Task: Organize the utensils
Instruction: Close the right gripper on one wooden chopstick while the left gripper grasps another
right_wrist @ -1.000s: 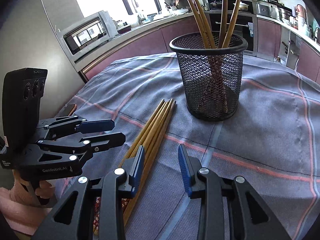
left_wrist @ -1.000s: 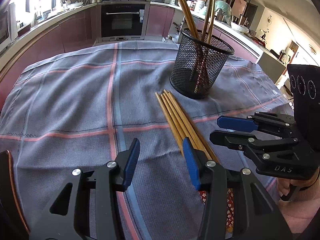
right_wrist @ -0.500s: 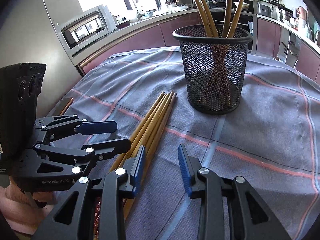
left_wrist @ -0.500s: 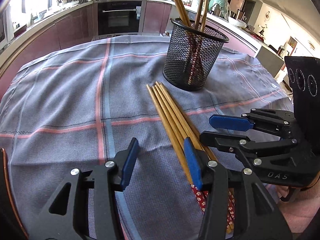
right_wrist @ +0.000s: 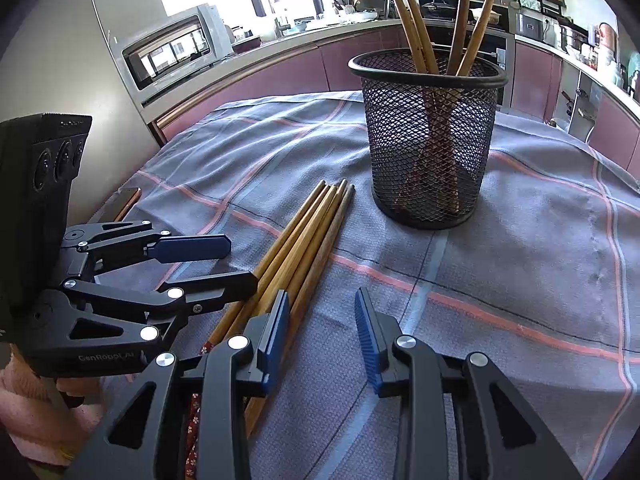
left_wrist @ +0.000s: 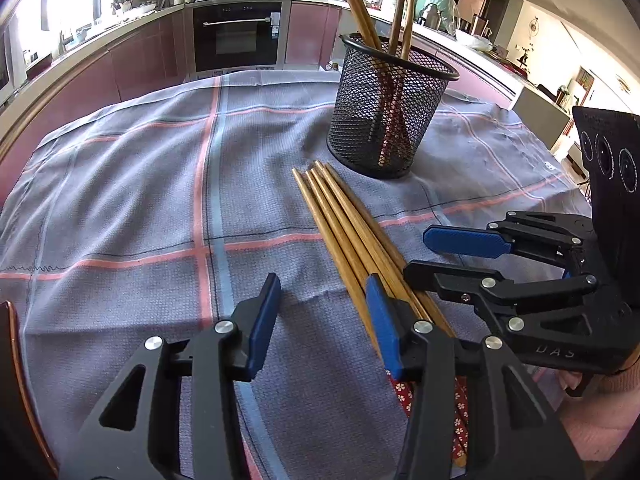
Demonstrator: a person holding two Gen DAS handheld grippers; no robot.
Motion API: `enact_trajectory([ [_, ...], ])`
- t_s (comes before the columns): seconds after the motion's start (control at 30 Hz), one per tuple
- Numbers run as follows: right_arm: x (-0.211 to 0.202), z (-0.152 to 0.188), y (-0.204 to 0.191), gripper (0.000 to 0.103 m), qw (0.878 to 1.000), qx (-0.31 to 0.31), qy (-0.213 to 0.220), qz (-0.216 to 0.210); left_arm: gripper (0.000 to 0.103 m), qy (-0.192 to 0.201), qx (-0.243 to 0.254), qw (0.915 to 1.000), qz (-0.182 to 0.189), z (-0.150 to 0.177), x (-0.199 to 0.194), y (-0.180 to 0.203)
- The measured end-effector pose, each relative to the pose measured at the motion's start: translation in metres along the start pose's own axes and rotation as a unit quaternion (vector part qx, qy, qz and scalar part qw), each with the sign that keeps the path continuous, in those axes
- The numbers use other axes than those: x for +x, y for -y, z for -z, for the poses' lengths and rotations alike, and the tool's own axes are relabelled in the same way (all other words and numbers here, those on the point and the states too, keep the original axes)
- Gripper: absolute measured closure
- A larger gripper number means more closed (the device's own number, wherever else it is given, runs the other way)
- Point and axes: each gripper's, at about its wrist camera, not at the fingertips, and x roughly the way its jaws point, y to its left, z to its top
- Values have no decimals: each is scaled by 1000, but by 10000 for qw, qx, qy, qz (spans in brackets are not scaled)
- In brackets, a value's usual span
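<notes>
Several wooden chopsticks (left_wrist: 344,224) lie side by side on the blue-grey checked cloth, also in the right wrist view (right_wrist: 304,236). Their red patterned ends (left_wrist: 404,394) point toward me. A black mesh holder (left_wrist: 386,108) stands upright beyond their tips with several chopsticks standing in it, also in the right wrist view (right_wrist: 430,140). My left gripper (left_wrist: 324,320) is open and empty, its right finger beside the chopsticks. My right gripper (right_wrist: 322,330) is open and empty, its left finger over the chopsticks. Each gripper shows in the other's view, the right (left_wrist: 444,256) and the left (right_wrist: 236,264).
The cloth (left_wrist: 140,200) covers a round table. A phone-like dark slab (right_wrist: 122,202) lies at the table's left edge. Kitchen counters, an oven (left_wrist: 236,36) and a microwave (right_wrist: 172,50) stand beyond the table.
Both grippers have moved forward and lower toward the chopsticks and the holder. The jaws have stayed open. The chopsticks and holder have not moved.
</notes>
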Motion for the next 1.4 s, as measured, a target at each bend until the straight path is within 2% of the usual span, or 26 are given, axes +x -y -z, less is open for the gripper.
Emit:
enact_trajectory([
  [0.33, -4, 1, 6, 72, 10000, 29, 22, 60, 62, -53, 89, 9999, -32, 1, -1, -1],
  [0.63, 0, -2, 1, 72, 9997, -109, 11, 204, 75, -76, 83, 9999, -76, -6, 4, -1],
  [0.8, 0, -3, 1, 79, 9996, -159, -30, 235, 86, -114, 145, 9998, -71, -3, 3, -2],
  [1.03, 5, -8, -1, 79, 9988, -240, -82, 422, 81, -106, 86, 9998, -166, -7, 5, -3],
  [1.27, 13, -15, -4, 80, 9979, -340, -67, 545, 80, -100, 87, 9996, -266, -16, 14, -1],
  [1.4, 13, -16, -2, 85, 9983, -277, -50, 516, 80, -54, 115, 9994, -311, -16, 14, 3],
])
